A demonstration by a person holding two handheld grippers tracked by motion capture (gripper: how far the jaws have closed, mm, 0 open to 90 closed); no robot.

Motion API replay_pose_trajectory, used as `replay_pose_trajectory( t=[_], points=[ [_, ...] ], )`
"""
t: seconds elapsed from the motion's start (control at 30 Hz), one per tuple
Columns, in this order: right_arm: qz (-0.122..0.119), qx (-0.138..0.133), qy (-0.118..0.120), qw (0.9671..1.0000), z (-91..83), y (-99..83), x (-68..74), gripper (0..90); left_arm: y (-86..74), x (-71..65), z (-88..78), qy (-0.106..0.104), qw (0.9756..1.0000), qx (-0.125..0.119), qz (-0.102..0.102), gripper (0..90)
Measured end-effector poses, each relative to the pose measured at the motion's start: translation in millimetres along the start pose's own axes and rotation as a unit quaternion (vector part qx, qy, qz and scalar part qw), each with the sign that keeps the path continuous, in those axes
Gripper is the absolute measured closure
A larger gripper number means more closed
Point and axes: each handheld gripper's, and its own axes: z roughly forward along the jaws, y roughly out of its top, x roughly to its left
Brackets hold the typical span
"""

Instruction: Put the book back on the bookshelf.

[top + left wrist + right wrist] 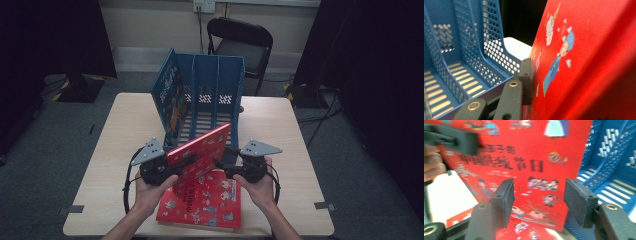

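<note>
High view: red book (pixel 202 150) is held tilted above the desk (pixel 120 150), file rack (pixel 205 95) just behind. Left gripper view: left tongs (pixel 527 82) pinched on its edge. Right gripper view: right tongs (pixel 537 202) spread, book between, unpressed.

left gripper (pixel 186 161) jaws clamped, right gripper (pixel 537 200) jaws apart
</note>
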Motion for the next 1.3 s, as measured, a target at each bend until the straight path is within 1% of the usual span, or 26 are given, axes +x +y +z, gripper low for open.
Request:
replay_pose_trajectory(
  t=[0.07,0.1,0.17,0.2,0.23,0.27,0.3,0.33,0.37,0.4,0.43,0.47,0.53,0.57,0.7,0.73,0.77,0.87,0.9,0.97,1.0,1.07,1.13,1.17,1.27,1.3],
  points=[
    [-0.003,0.001,0.004,1.0000,-0.8,0.1,1.2,40.7,0.2,-0.9,1.1,0.000,1.0000,-0.001,0.000,74.1],
    [-0.003,0.006,0.007,1.0000,0.0,0.0,1.8,40.9,0.5,-2.5,1.5,-0.002,1.0000,0.001,-0.006,73.7],
    [-0.002,0.010,0.010,0.9999,3.5,-0.3,2.4,39.3,1.1,-8.4,4.0,-0.011,0.9999,0.004,0.001,72.3],
    [0.000,0.011,0.010,0.9999,5.0,-0.1,2.6,37.9,1.3,-10.1,4.4,-0.009,0.9999,0.007,0.002,70.7],
    [0.001,0.011,0.009,0.9999,5.7,-0.1,2.9,37.5,1.4,-11.9,4.7,-0.006,0.9999,0.007,0.010,70.2],
    [-0.001,0.011,0.006,0.9999,6.5,0.1,3.3,36.6,1.4,-11.1,4.7,-0.009,0.9998,0.008,0.017,70.1],
    [-0.001,0.013,0.006,0.9999,6.6,0.4,3.8,36.5,1.4,-9.6,4.3,-0.016,0.9997,0.009,0.018,69.5],
    [-0.002,0.013,0.008,0.9999,6.7,0.5,3.9,36.5,0.6,-6.2,3.6,-0.025,0.9996,0.007,0.008,68.7],
    [0.000,0.012,0.008,0.9999,6.8,0.7,3.8,36.0,0.3,-4.2,2.8,-0.032,0.9994,0.009,0.004,66.0],
    [0.000,0.011,0.005,0.9999,6.8,0.8,3.7,35.0,-0.1,-2.8,1.7,-0.038,0.9992,0.012,0.005,63.7],
    [0.002,0.008,0.005,0.9999,7.2,1.1,3.7,34.9,-0.8,-3.1,-0.1,-0.037,0.9991,0.019,0.012,63.5],
    [0.001,0.009,0.004,1.0000,8.0,1.6,4.2,34.3,-2.0,-2.5,-1.5,-0.045,0.9986,0.022,0.016,62.3],
    [0.001,0.010,0.001,1.0000,9.5,2.1,5.4,31.9,-4.7,-1.8,-4.3,-0.052,0.9981,0.028,0.019,59.8],
    [0.002,0.009,0.000,1.0000,10.7,2.4,5.9,30.6,-6.2,-1.4,-5.5,-0.057,0.9975,0.037,0.020,58.4],
    [0.001,0.011,0.000,0.9999,13.9,3.0,8.5,29.9,-11.3,-0.1,-11.0,-0.082,0.9953,0.044,0.028,54.1],
    [0.000,0.011,0.000,0.9999,14.1,2.9,8.9,29.8,-12.0,0.0,-12.7,-0.086,0.9949,0.041,0.032,50.2],
    [-0.001,0.011,-0.001,0.9999,14.2,2.8,9.2,29.8,-12.5,-0.1,-14.4,-0.078,0.9956,0.039,0.036,49.2],
    [0.001,0.011,0.002,0.9999,14.8,2.8,9.8,29.7,-11.8,1.8,-15.7,-0.087,0.9947,0.045,0.034,46.7],
    [0.001,0.012,0.002,0.9999,14.8,2.9,10.2,29.8,-11.7,1.8,-16.4,-0.090,0.9942,0.046,0.037,46.6],
    [0.000,0.011,0.004,0.9999,14.6,2.8,10.6,29.7,-11.5,0.6,-19.9,-0.089,0.9938,0.048,0.045,45.5],
    [0.000,0.010,0.005,0.9999,14.4,2.7,10.8,29.6,-11.6,0.7,-21.1,-0.089,0.9939,0.047,0.045,45.0],
    [0.000,0.010,0.005,0.9999,13.9,2.4,10.7,29.6,-11.7,1.1,-23.8,-0.095,0.9934,0.048,0.043,44.5],
    [0.001,0.009,0.005,0.9999,13.0,1.9,10.7,29.6,-12.1,1.2,-25.6,-0.094,0.9933,0.048,0.046,43.7],
    [-0.001,0.011,0.004,0.9999,12.5,1.6,10.7,29.6,-12.7,0.5,-26.3,-0.092,0.9936,0.044,0.048,42.9],
    [-0.002,0.014,0.004,0.9999,11.8,0.9,10.5,29.2,-13.8,0.5,-28.3,-0.088,0.9927,0.056,0.060,39.6],
    [-0.001,0.014,0.005,0.9999,11.1,0.7,10.4,28.9,-15.1,0.4,-29.2,-0.088,0.9929,0.054,0.059,39.2]
  ],
)
